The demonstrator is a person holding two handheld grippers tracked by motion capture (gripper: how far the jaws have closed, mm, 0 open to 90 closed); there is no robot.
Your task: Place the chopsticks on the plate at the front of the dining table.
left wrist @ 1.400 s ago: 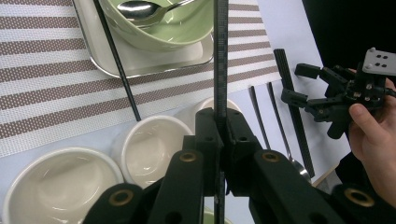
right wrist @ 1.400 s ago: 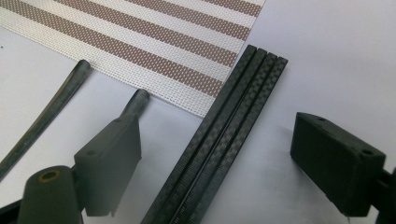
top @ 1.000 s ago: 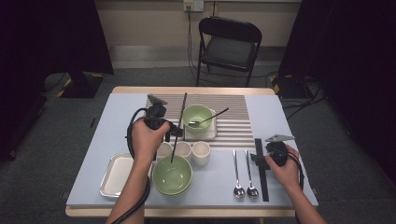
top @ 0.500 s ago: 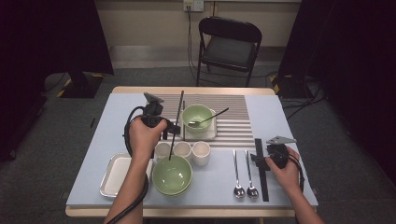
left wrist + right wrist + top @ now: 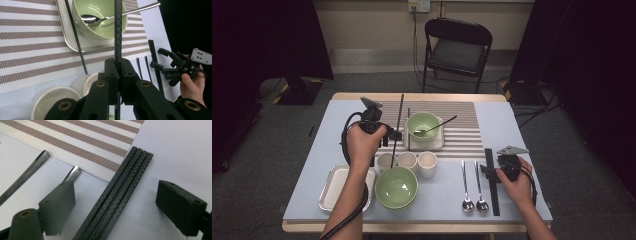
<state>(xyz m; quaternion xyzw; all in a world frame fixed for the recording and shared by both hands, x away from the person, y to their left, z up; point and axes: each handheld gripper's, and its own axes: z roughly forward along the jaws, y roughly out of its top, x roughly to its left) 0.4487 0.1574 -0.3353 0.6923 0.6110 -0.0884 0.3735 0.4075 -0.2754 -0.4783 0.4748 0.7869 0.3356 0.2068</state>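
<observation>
My left gripper (image 5: 391, 135) is shut on a long black chopstick (image 5: 398, 120), held steeply above the white cups. In the left gripper view the jaws pinch that chopstick (image 5: 117, 37) at its middle (image 5: 117, 72). A second black chopstick (image 5: 408, 129) lies on the small tray beside the far green bowl (image 5: 422, 122), which holds a spoon (image 5: 439, 123). My right gripper (image 5: 490, 170) stands open at the right, its jaws either side of a bundle of black chopsticks (image 5: 492, 187) lying on the table. In the right gripper view the bundle (image 5: 120, 195) runs between the wide pads (image 5: 58, 207).
A nearer green bowl (image 5: 396, 186) sits at the front, with three white cups (image 5: 408, 160) behind it and a metal tray (image 5: 332, 189) to its left. Two spoons (image 5: 468, 185) lie left of the bundle. A striped placemat (image 5: 462, 135) covers the far middle. A folding chair (image 5: 457, 47) stands beyond the table.
My left hand has shifted slightly left and away, lifting the chopstick so its lower tip has drawn back from the near green bowl. The right gripper has stayed put.
</observation>
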